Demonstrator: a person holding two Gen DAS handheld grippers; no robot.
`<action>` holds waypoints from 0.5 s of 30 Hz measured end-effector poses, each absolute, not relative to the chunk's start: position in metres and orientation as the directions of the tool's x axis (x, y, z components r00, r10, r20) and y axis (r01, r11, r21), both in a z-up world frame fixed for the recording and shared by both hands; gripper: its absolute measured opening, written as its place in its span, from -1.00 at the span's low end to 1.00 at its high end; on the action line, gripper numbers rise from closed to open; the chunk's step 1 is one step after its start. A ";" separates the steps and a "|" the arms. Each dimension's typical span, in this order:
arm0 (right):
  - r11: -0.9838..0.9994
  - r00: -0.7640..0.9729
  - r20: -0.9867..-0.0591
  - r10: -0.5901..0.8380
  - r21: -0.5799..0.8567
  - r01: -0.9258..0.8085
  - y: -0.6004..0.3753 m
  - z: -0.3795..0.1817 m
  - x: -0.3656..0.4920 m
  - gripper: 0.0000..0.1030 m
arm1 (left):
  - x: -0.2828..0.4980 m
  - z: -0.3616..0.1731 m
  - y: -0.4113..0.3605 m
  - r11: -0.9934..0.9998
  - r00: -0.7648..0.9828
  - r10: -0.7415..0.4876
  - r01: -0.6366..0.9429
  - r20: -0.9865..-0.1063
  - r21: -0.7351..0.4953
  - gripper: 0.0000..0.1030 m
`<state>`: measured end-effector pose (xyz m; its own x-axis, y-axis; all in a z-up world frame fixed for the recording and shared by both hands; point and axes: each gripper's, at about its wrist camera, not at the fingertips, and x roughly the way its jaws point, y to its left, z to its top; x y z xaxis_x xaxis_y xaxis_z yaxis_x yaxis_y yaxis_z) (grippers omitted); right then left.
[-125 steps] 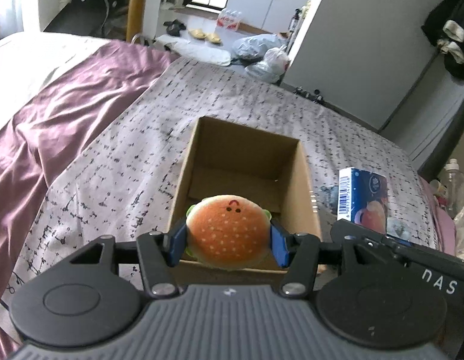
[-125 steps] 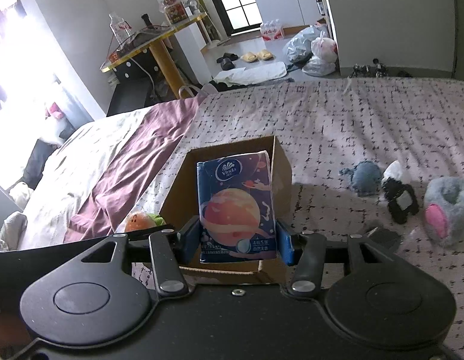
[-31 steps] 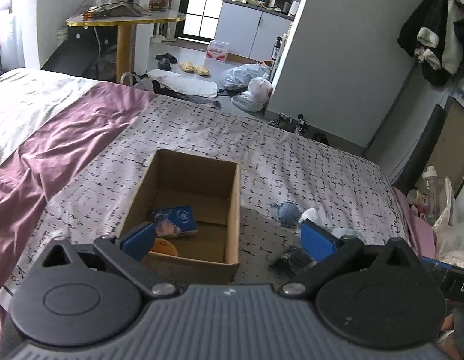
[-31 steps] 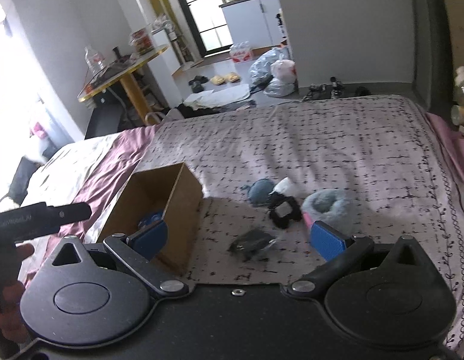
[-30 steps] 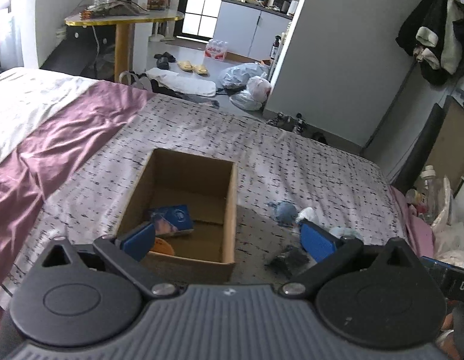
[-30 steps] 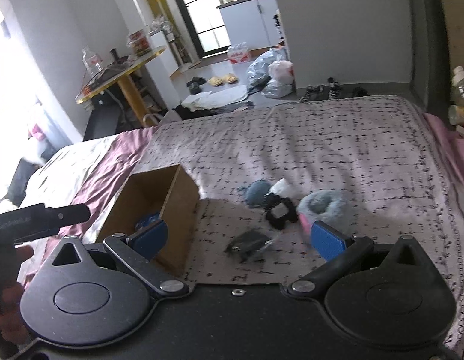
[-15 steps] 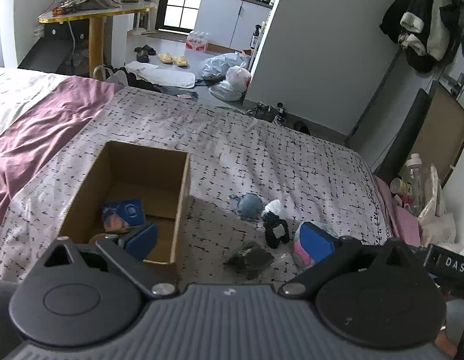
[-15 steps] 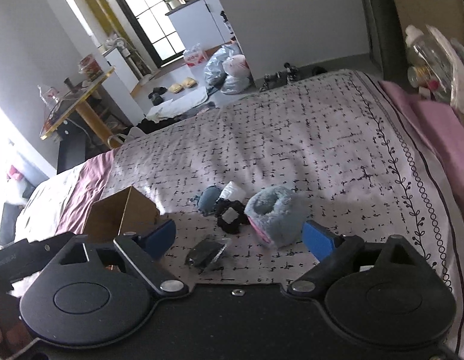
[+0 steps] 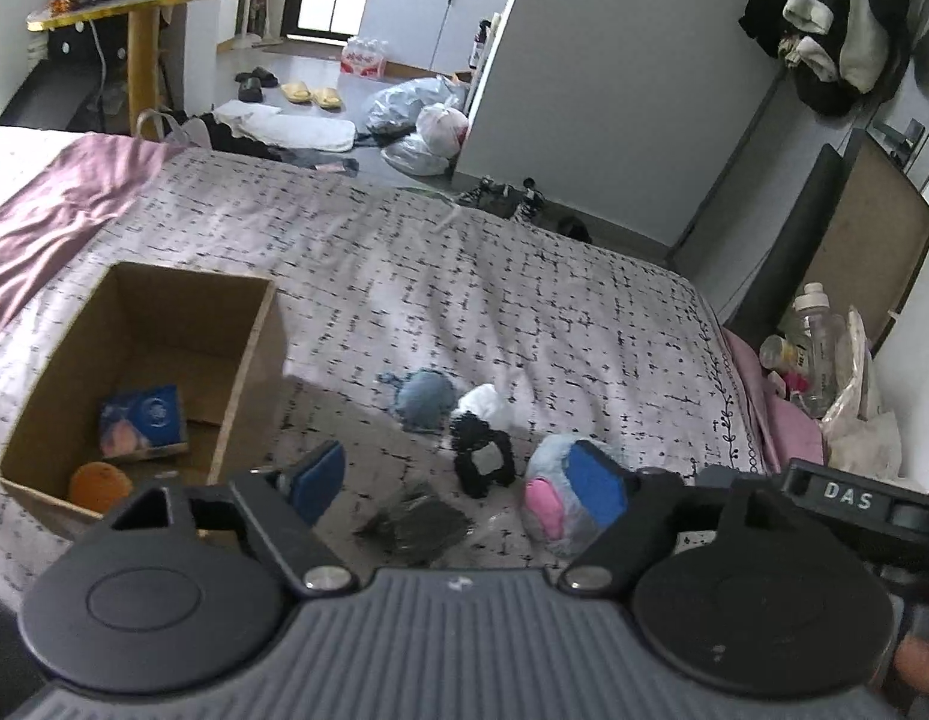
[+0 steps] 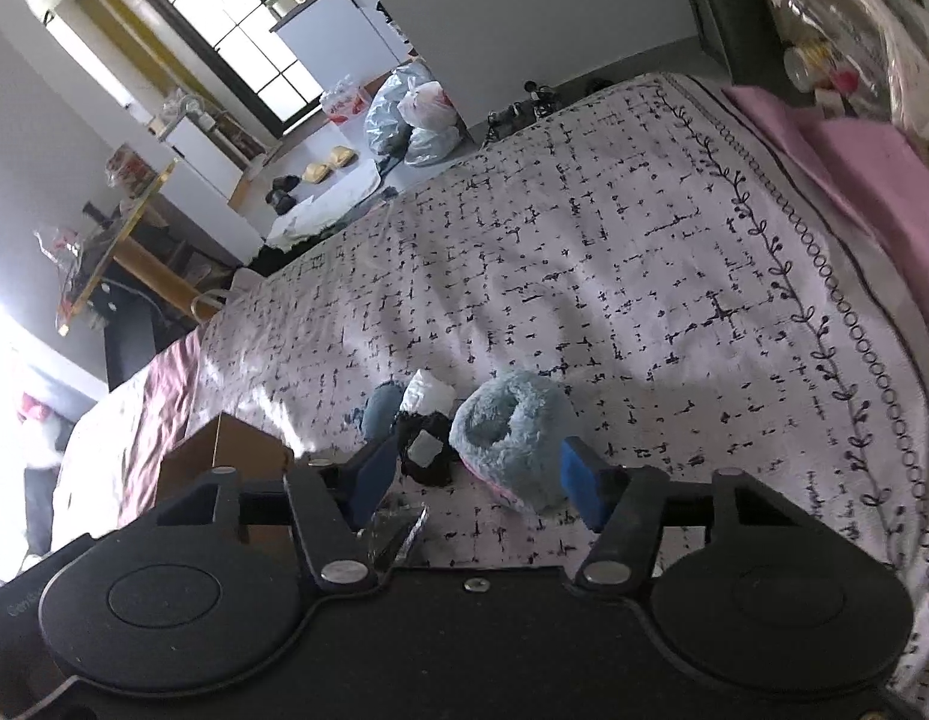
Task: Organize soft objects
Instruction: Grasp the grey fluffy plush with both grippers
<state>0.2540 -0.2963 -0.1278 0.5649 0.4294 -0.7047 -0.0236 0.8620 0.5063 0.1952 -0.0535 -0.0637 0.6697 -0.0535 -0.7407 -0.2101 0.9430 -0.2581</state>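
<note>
Our left hand-held gripper [image 9: 458, 480] hangs over the bed with its jaws partly apart and just closing, nothing gripped; the dark packet [image 9: 413, 522] lies on the bedspread [image 9: 524, 300] between its blue pads. Our right hand-held gripper [image 10: 482, 480] is likewise half open and closing, its pads either side of the fluffy blue-and-pink plush [image 10: 509, 432] but not pressing it. Just beyond we see a black frilly item [image 9: 482, 462], a small blue plush [image 9: 425, 399] and a white piece [image 9: 488, 402] clustered together. To the left stands the cardboard box [image 9: 248, 360], holding the tissue pack [image 9: 143, 420] and burger plush [image 9: 98, 483].
</note>
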 end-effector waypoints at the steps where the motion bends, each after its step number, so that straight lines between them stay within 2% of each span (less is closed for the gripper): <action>1: 0.855 0.563 -0.701 0.438 0.518 -0.020 -0.297 -0.133 0.256 0.11 | 0.200 -0.068 -0.056 0.943 0.664 -0.061 -0.206 -0.745 -0.261 0.40; 5: 0.820 0.555 -0.683 0.475 0.572 0.002 -0.302 -0.153 0.264 -0.07 | 0.215 -0.085 -0.065 0.940 0.641 -0.084 -0.204 -0.763 -0.275 0.13; 10: 0.808 0.565 -0.668 0.484 0.589 0.003 -0.307 -0.166 0.274 -0.13 | 0.234 -0.107 -0.078 0.937 0.613 -0.112 -0.197 -0.782 -0.289 -0.16; 12: 0.788 0.553 -0.657 0.512 0.616 0.002 -0.309 -0.173 0.280 -0.28 | 0.241 -0.115 -0.082 0.935 0.601 -0.122 -0.197 -0.790 -0.294 -0.28; 15: 0.774 0.539 -0.657 0.528 0.632 0.013 -0.310 -0.184 0.289 -0.34 | 0.252 -0.126 -0.088 0.932 0.586 -0.143 -0.192 -0.797 -0.308 -0.42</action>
